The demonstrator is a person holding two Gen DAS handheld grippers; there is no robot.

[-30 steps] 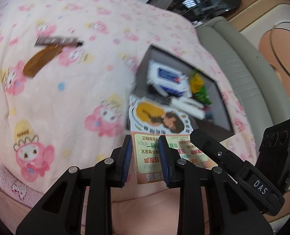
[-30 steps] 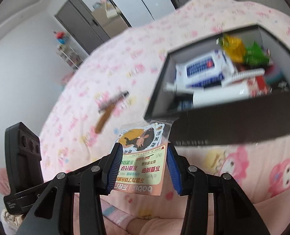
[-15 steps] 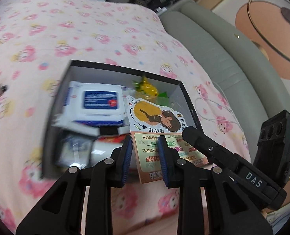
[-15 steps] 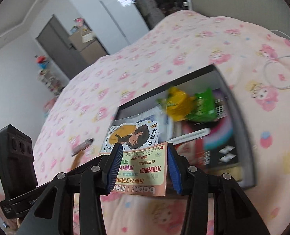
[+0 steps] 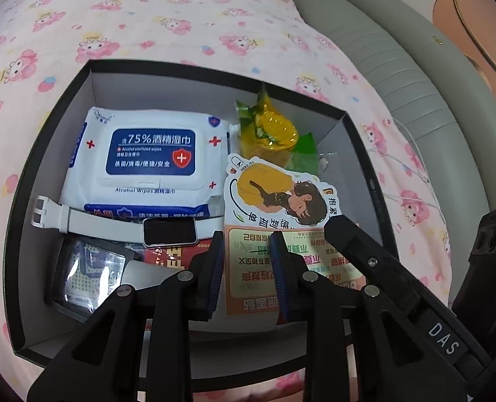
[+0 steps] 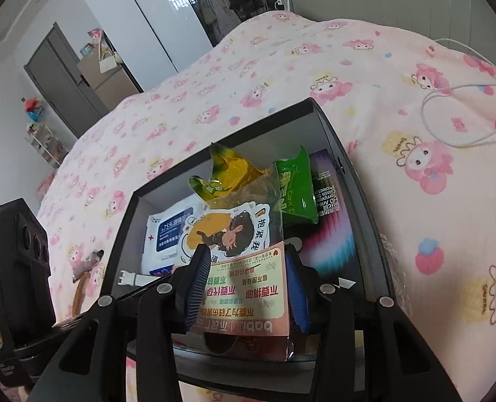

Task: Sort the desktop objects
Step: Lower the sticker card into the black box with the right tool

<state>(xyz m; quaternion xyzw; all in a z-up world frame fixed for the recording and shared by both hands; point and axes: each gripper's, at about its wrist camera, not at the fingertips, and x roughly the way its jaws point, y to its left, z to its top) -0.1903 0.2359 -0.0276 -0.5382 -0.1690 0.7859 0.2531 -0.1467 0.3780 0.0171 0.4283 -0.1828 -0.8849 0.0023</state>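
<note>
Both tongs, left (image 5: 244, 268) and right (image 6: 248, 288), partly closed on the sticker pack (image 5: 281, 201), have carried it from beside the box (image 5: 47, 174) to above its contents. Release would complete this item's sorting.

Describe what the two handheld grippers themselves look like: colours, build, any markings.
Both are matte black plastic with angular, strutted finger arms joined by silver rivets. The left gripper has dark blue ribbed pads. The right gripper has brighter blue ribbed pads; seen from the left wrist view, its arm reads "DAS" in white. A black module with round sockets sits beside each. No cables or sleeves show.
</note>
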